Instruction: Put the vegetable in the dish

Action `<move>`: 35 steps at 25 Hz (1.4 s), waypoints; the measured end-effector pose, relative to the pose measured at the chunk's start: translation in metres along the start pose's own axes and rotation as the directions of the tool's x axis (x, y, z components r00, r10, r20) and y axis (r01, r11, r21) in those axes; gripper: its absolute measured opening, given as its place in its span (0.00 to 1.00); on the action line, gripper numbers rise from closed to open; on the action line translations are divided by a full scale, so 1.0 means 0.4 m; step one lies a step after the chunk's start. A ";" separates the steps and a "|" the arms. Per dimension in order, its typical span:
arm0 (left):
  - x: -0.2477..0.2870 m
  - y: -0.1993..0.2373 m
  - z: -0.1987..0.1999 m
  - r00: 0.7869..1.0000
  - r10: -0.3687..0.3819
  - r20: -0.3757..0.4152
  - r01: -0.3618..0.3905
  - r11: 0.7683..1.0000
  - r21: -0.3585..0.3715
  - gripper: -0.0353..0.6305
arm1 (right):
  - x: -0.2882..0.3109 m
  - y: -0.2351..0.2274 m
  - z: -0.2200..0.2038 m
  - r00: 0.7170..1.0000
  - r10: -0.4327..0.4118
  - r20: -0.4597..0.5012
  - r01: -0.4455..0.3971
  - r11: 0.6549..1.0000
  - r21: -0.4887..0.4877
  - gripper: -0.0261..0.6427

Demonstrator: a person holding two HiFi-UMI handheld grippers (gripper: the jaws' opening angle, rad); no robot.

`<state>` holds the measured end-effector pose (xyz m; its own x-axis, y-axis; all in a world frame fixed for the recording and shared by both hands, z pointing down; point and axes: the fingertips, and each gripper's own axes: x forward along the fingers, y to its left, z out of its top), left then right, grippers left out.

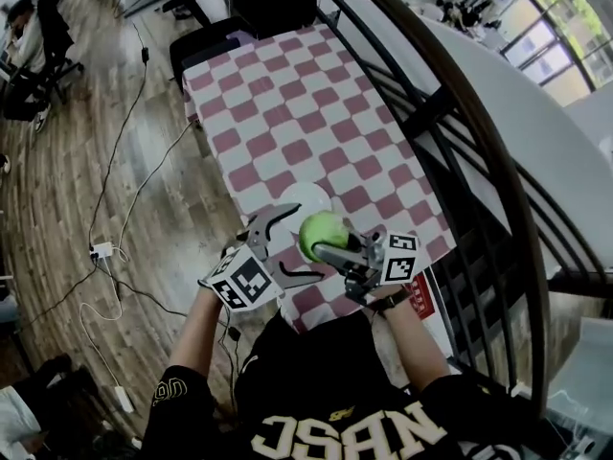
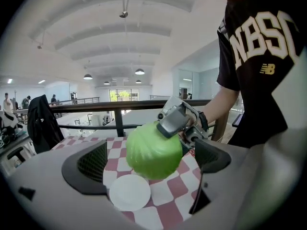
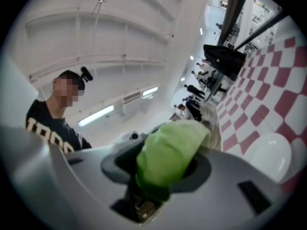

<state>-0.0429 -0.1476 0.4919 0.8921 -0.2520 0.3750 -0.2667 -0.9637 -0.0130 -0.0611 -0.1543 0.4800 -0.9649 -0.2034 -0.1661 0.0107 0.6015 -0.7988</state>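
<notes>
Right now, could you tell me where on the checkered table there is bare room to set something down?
The checkered table is bare from the white dish back to the chair at its far end, with the railing along its right. The near edge is crowded: the right gripper holds the green cabbage by the dish, the open left gripper close beside.

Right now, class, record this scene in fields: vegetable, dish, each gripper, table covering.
vegetable: cabbage, green, held in the air, not in the dish
dish: white plate, empty, on the tablecloth
right gripper: shut on cabbage
left gripper: open, jaws wide, gripping nothing
table covering: red-and-white checked tablecloth
</notes>
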 end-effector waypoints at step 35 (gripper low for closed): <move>0.258 0.163 -0.412 0.913 0.015 -0.407 -0.087 0.983 -0.159 0.85 | -0.236 -0.379 -0.002 0.910 -0.384 -0.157 0.333 0.902 -0.276 0.45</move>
<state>-0.0282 -0.2220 0.6824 0.6623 -0.2087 0.7195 -0.3982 -0.9116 0.1021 0.0282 -0.2257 0.6174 -0.9232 -0.2950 0.2464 -0.3842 0.6877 -0.6160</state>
